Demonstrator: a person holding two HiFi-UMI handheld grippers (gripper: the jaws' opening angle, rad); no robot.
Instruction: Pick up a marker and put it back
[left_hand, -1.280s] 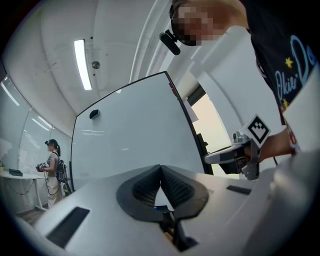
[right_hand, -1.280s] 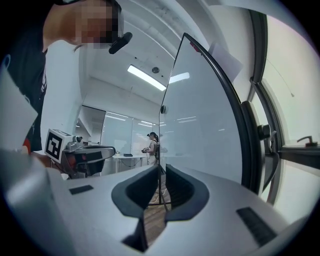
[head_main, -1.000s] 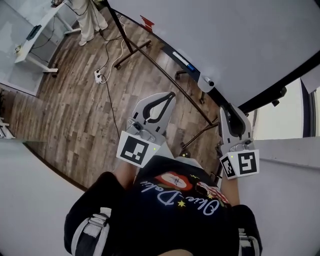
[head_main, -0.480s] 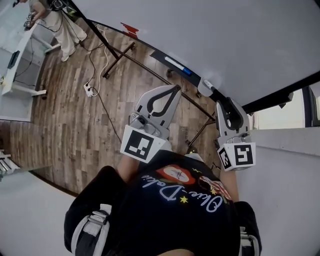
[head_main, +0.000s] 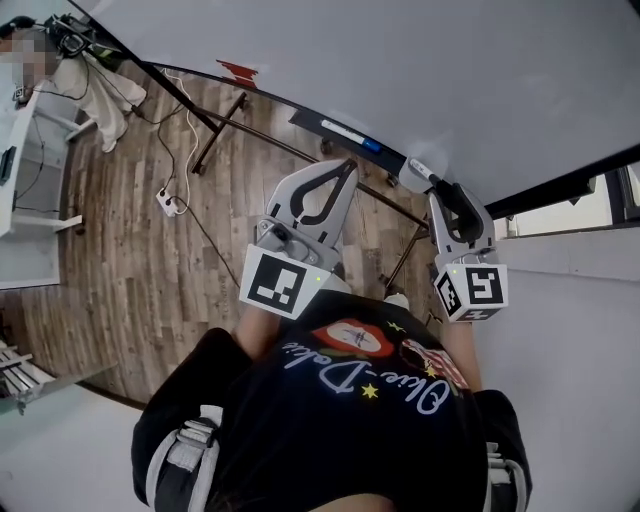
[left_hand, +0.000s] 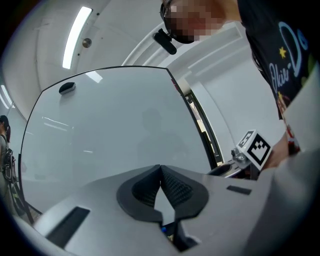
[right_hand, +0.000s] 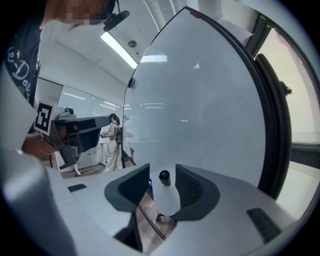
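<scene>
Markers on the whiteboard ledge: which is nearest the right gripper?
The white marker with the black cap, between the fingers of the right gripper, which have just been opening; the blue-ended marker lies farther left.

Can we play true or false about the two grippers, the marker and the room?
1. The left gripper is shut with nothing in it. True.
2. The right gripper is squeezing the marker tight. False: its jaws have just been opening and stand apart; the marker sits between them, not pinched.
3. The floor is wooden. True.
4. The person's shirt is plain white. False: it is black with colourful print.
5. A power strip lies on the floor. True.
</scene>
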